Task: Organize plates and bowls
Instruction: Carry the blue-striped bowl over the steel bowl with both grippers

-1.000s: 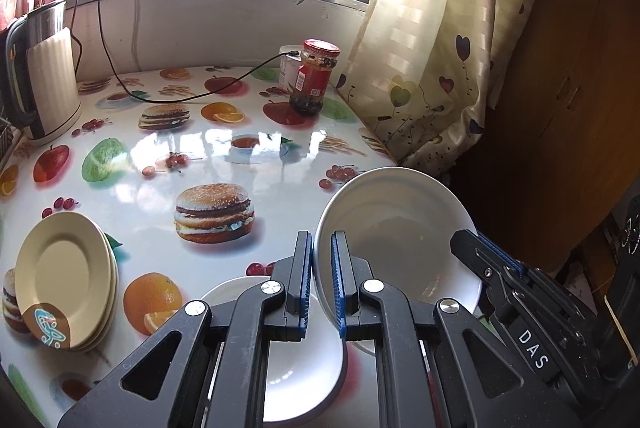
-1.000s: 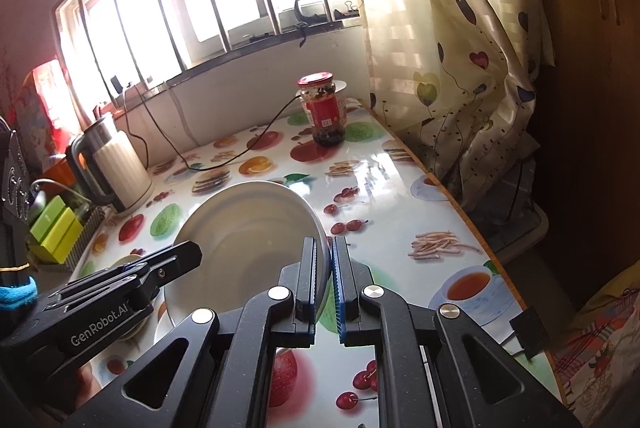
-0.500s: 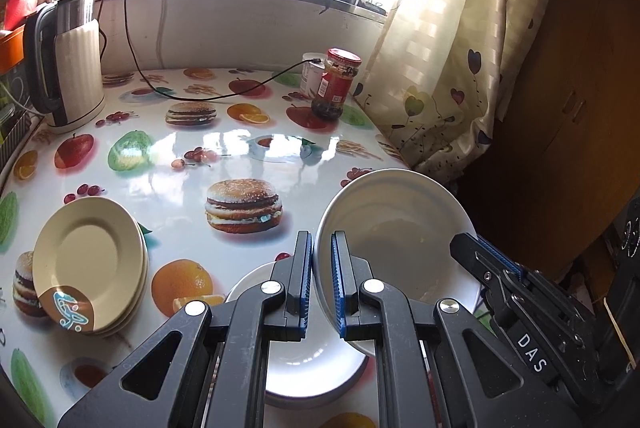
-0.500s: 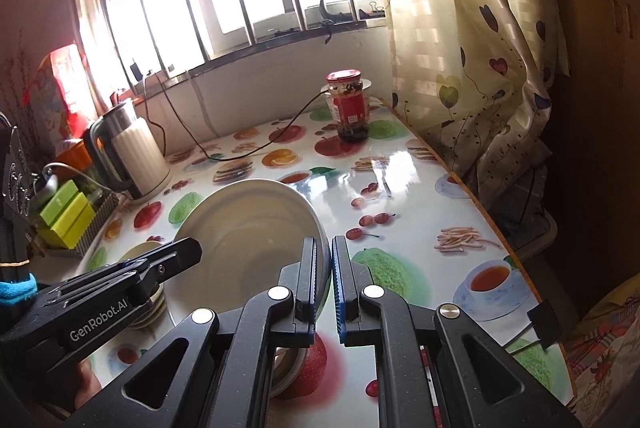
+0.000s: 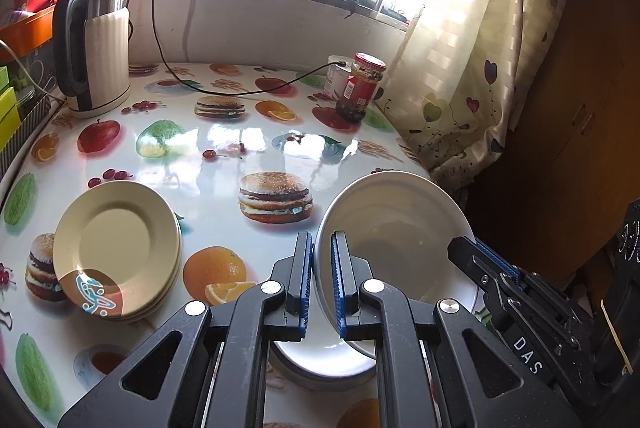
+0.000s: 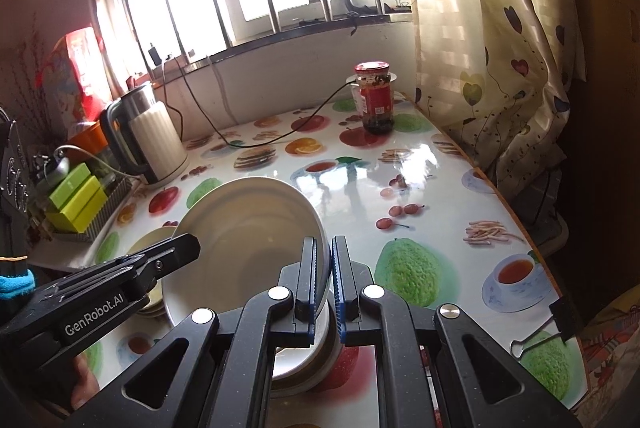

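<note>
A: Since the earlier frames both views have slid back across the glossy oilcloth table (image 5: 224, 164) printed with burgers and fruit; the stack of cream plates (image 5: 116, 248) now sits fuller at lower left of the left view.

B: And the grippers?

A: The left gripper (image 5: 321, 260) is clamped on the near rim of a smooth white round bowl (image 5: 396, 232), tilted, centre right. The right gripper (image 6: 324, 264) is clenched on its opposite rim. A second white bowl (image 5: 320, 360) lies on the table beneath.

B: The room?

A: A barred window, a ribbed white kettle (image 5: 100, 48) upper left, a red-lidded glass jar (image 6: 375, 96), a heart-patterned curtain (image 6: 492, 40) at right.
</note>
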The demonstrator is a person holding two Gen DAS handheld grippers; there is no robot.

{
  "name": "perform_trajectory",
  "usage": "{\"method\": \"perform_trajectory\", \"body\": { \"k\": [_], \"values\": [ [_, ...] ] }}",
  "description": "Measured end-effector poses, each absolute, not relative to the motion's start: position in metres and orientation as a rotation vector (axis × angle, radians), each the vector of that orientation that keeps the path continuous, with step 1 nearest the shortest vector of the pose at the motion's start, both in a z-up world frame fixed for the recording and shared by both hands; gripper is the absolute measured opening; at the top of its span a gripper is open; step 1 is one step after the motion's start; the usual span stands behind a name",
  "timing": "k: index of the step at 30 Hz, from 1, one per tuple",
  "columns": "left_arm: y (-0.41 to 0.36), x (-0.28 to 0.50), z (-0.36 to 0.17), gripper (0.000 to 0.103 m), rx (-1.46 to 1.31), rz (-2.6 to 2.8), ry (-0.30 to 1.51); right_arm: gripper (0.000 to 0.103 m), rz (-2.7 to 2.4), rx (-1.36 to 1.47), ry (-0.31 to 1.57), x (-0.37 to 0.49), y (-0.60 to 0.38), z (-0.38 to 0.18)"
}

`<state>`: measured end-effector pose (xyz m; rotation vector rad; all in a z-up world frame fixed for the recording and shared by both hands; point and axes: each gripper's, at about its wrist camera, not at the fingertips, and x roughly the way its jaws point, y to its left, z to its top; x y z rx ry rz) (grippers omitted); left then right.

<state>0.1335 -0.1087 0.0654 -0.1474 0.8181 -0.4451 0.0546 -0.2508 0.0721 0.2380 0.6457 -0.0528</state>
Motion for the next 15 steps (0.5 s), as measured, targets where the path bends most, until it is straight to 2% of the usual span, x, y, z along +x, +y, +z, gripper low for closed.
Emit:
{"method": "perform_trajectory", "body": {
  "k": [15],
  "values": [
    [-0.088,0.134,0.051,0.010,-0.166,-0.407,0.851,0.009,-0.016,0.220,0.684,0.059,-0.228,0.060]
  ]
}}
